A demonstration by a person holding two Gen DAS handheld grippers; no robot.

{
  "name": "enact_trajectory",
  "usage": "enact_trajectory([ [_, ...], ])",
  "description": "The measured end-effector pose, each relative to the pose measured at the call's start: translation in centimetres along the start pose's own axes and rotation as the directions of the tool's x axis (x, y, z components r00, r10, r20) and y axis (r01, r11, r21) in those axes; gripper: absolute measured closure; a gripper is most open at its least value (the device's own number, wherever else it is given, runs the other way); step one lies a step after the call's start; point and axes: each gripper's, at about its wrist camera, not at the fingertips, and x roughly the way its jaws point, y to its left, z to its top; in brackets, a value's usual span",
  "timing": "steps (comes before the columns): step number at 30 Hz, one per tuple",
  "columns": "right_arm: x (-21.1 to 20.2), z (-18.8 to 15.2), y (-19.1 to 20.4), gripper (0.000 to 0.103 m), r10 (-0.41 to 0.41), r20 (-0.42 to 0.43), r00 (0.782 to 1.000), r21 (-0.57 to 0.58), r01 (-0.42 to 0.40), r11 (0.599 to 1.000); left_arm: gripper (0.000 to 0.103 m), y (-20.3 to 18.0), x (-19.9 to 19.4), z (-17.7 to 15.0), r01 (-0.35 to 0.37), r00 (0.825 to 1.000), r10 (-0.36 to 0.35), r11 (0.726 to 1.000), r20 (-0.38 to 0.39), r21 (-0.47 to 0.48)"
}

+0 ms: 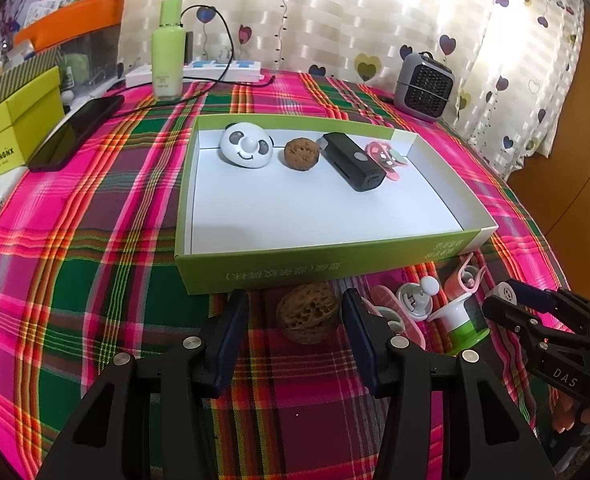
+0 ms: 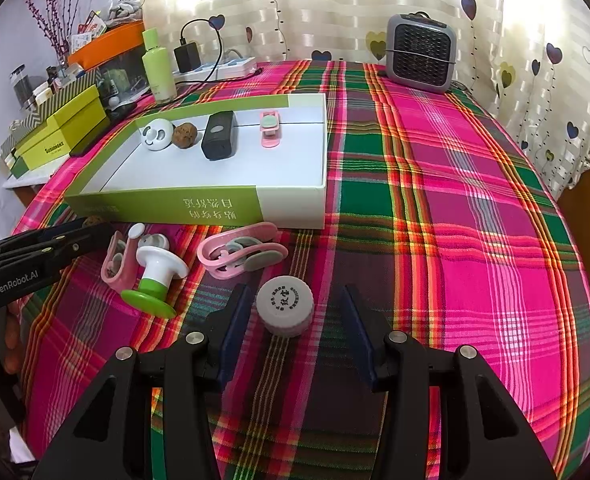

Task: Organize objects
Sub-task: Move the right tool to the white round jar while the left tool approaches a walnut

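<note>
A green and white tray box (image 1: 255,270) (image 2: 295,210) on the plaid cloth holds a panda toy (image 1: 248,145) (image 2: 158,134), a walnut (image 1: 302,155) (image 2: 184,134), a black device (image 1: 354,161) (image 2: 219,135) and a pink clip (image 1: 387,157) (image 2: 270,128). My left gripper (image 1: 295,316) is open around a second walnut (image 1: 308,313) on the cloth. My right gripper (image 2: 295,312) is open around a grey round cap (image 2: 285,310). Its tip (image 1: 507,296) also shows in the left wrist view.
Loose on the cloth in front of the box lie a green and white stamp-like piece (image 2: 155,280) (image 1: 463,320), pink clips (image 2: 241,254) (image 2: 115,260) and a small white knob (image 1: 415,300). A heater (image 2: 421,52), green bottle (image 1: 169,50), phone (image 1: 75,132) and boxes (image 1: 15,136) stand behind.
</note>
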Motion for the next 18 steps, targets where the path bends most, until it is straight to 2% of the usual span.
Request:
enact_trajectory([
  [5, -0.06, -0.02, 0.09, 0.056, 0.000, 0.002, 1.000, -0.004, 0.000, 1.000, 0.064, 0.14, -0.01, 0.06, 0.002, 1.000, -0.002, 1.000, 0.001, -0.003],
  [8, -0.09, -0.01, 0.18, 0.063, 0.002, 0.003, 1.000, -0.008, -0.002, 1.000, 0.068, 0.13, -0.02, 0.03, -0.004, 1.000, 0.004, 1.000, 0.000, -0.001],
  [11, -0.12, -0.03, 0.23, 0.064, 0.005, 0.004, 1.000, -0.012, -0.005, 1.000, 0.073, 0.08, -0.02, -0.01, -0.006, 1.000, 0.006, 1.000, 0.000, 0.001],
  [16, -0.13, -0.05, 0.19, 0.068, 0.008, 0.005, 1.000, -0.010, -0.008, 1.000, 0.073, 0.08, -0.07, -0.03, -0.006, 1.000, 0.006, 1.000, 0.001, -0.003],
  [18, -0.13, -0.10, 0.20, 0.074, 0.008, 0.004, 1.000, -0.012, -0.008, 1.000, 0.073, 0.10, -0.08, -0.06, -0.009, 1.000, 0.009, 1.000, 0.002, -0.002],
])
